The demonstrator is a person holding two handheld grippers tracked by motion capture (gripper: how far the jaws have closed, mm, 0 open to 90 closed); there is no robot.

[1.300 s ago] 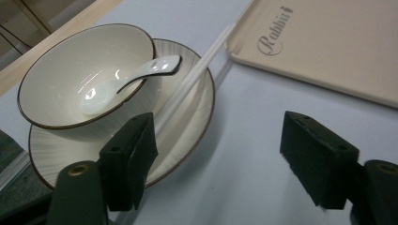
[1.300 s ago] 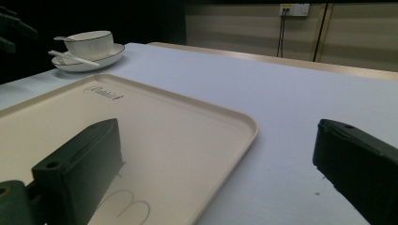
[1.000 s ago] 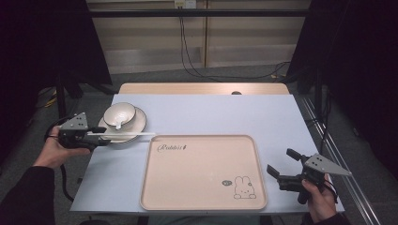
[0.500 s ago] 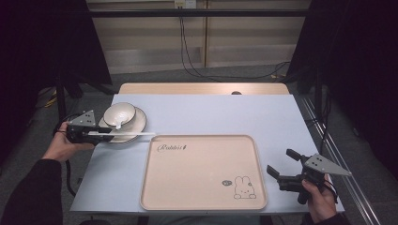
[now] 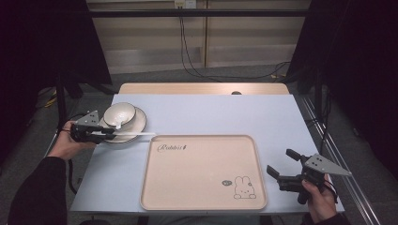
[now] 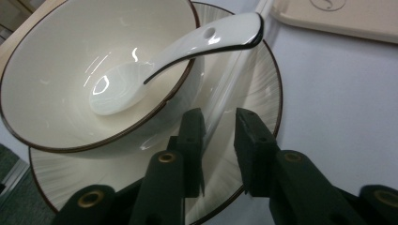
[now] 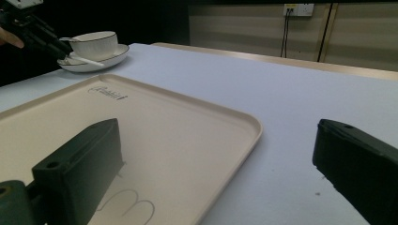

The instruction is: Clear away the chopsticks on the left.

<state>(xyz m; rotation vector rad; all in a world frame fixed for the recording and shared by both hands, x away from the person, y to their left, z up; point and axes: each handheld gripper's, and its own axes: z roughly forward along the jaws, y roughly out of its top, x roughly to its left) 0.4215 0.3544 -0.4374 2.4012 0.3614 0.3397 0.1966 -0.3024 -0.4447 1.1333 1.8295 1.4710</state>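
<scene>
Your left gripper [image 6: 218, 126] has its jaws drawn narrow around a thin, pale translucent stick [image 5: 136, 134], apparently pinching it; whether the pads truly touch it you cannot tell; the stick's long axis runs straight ahead from the jaws, across the saucer [image 6: 263, 93] rim toward the beige tray [image 5: 202, 173]; bowl [image 6: 56, 56] and spoon [image 6: 187, 47] sit just left of that line; your right gripper [image 5: 287, 172] hangs wide and empty, well apart, beside the tray's near right corner.
</scene>
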